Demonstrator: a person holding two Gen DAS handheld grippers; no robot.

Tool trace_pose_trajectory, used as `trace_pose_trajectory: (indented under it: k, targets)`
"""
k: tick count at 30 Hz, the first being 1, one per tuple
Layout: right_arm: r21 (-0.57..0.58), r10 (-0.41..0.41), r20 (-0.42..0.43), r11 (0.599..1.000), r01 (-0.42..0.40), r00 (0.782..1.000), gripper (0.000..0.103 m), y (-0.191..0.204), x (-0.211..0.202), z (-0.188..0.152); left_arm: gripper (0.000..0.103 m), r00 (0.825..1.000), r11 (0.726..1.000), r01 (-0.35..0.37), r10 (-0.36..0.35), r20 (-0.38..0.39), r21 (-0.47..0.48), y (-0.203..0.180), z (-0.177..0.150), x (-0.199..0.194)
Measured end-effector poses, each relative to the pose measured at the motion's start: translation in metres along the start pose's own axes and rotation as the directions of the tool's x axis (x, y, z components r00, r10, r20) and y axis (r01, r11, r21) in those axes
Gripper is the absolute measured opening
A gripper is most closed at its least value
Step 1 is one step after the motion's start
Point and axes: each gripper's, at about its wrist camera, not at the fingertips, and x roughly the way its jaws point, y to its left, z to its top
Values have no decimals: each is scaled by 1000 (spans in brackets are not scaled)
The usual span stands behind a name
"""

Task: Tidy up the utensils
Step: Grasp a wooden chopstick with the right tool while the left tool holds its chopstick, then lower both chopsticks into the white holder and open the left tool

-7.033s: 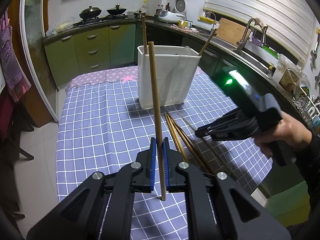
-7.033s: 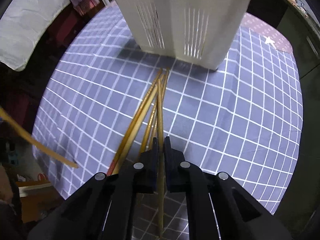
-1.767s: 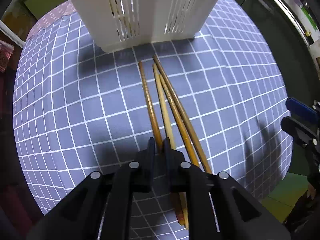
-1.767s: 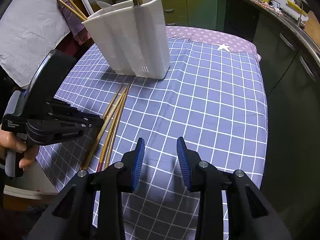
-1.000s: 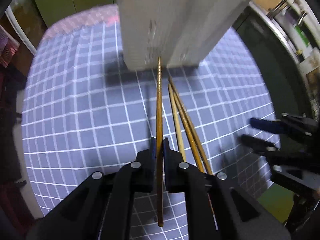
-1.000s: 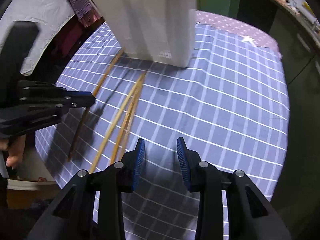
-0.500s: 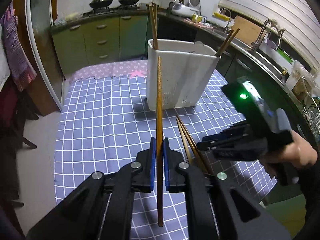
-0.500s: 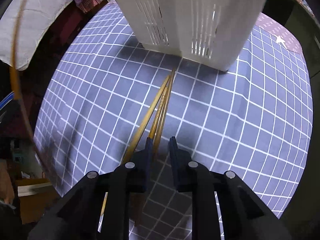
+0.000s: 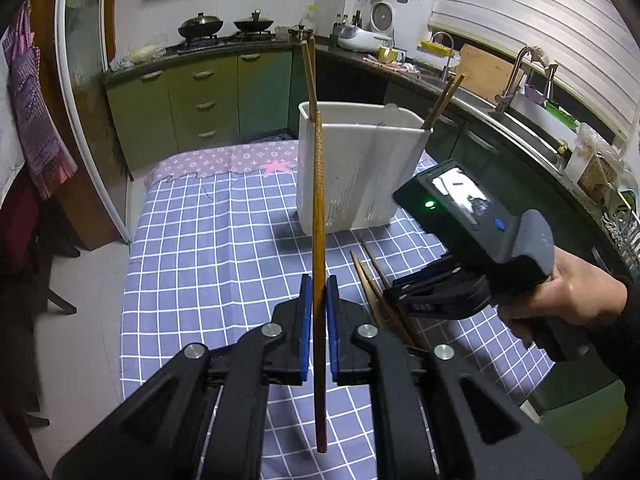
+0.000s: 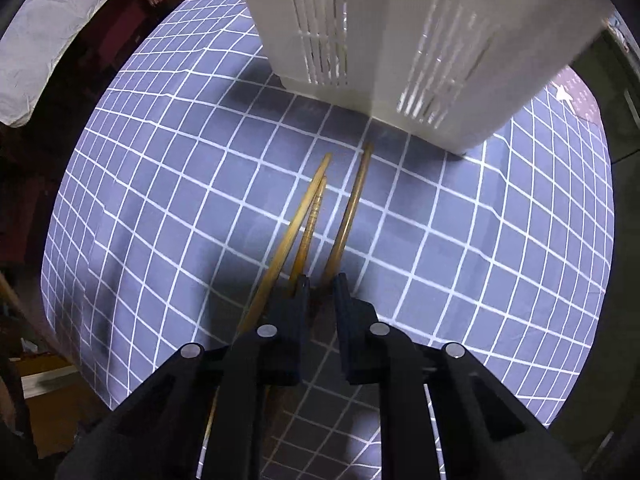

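My left gripper (image 9: 316, 288) is shut on a dark brown chopstick (image 9: 318, 200), which stands upright in front of the white utensil holder (image 9: 360, 168). Chopsticks (image 9: 308, 76) stand in that holder. In the right wrist view, three chopsticks (image 10: 306, 208) lie on the checked cloth (image 10: 160, 184) below the holder (image 10: 400, 40). My right gripper (image 10: 321, 284) points down over them and its jaws are closing. The rightmost chopstick (image 10: 348, 208) runs into the gap between the fingers, and the pads do not press on it. A hand holds the right gripper (image 9: 394, 290) low over the cloth.
The table's near edge (image 10: 92, 380) drops off just behind the chopsticks' ends. Green kitchen cabinets (image 9: 200, 100) and a counter with a sink (image 9: 520, 92) run behind the table. A white cloth (image 10: 44, 40) hangs beyond the table's left side.
My left gripper has lifted the dark chopstick off the cloth and tipped up to face the holder. My right gripper has come down over the lying chopsticks and its jaws have narrowed.
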Motion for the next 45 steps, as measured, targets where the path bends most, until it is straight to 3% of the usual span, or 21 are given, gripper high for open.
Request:
trace_pose_trajectory:
  k: [6,10,13,17,23,27,32,40,44,45]
  targets:
    - [-18,-37,26,999,38,999,7,5,-2,2,7,999,1000,8,-8,33,9,-1,3,-9]
    - [-1,20,101,1000,-20,995,7,-2,-26,-13,7,998,1000,19,-21,64,23,-4,9,-19]
    - [8,52,175,998,-54,983,7,-8,-56,-26,7,995,999,35,-38,97,36,-10,19,-27]
    - [14,102,303,994,-111,947,7,-19,-108,-46,7,985,997,49,-57,164,54,-21,42,-35]
    - [2,129,467,989,-147,875,7,-31,-178,-69,7,946,995,77,-95,309,68,-41,95,-42]
    - [-2,139,519,987,-162,843,7,-44,-207,-78,7,912,997,65,-78,403,47,-46,127,-40]
    - [-5,155,535,984,-180,831,7,-54,-217,-84,7,877,999,33,-33,479,8,-43,158,-28]
    - [-2,155,547,983,-184,823,7,-61,-217,-86,7,840,999,-39,46,540,-24,-42,179,9]
    - [-14,147,565,986,-168,812,7,-57,-230,-89,7,840,996,-81,80,536,-22,-41,176,36]
    - [-17,145,568,986,-165,810,7,-56,-233,-90,7,849,996,-86,84,521,-21,-40,174,45]
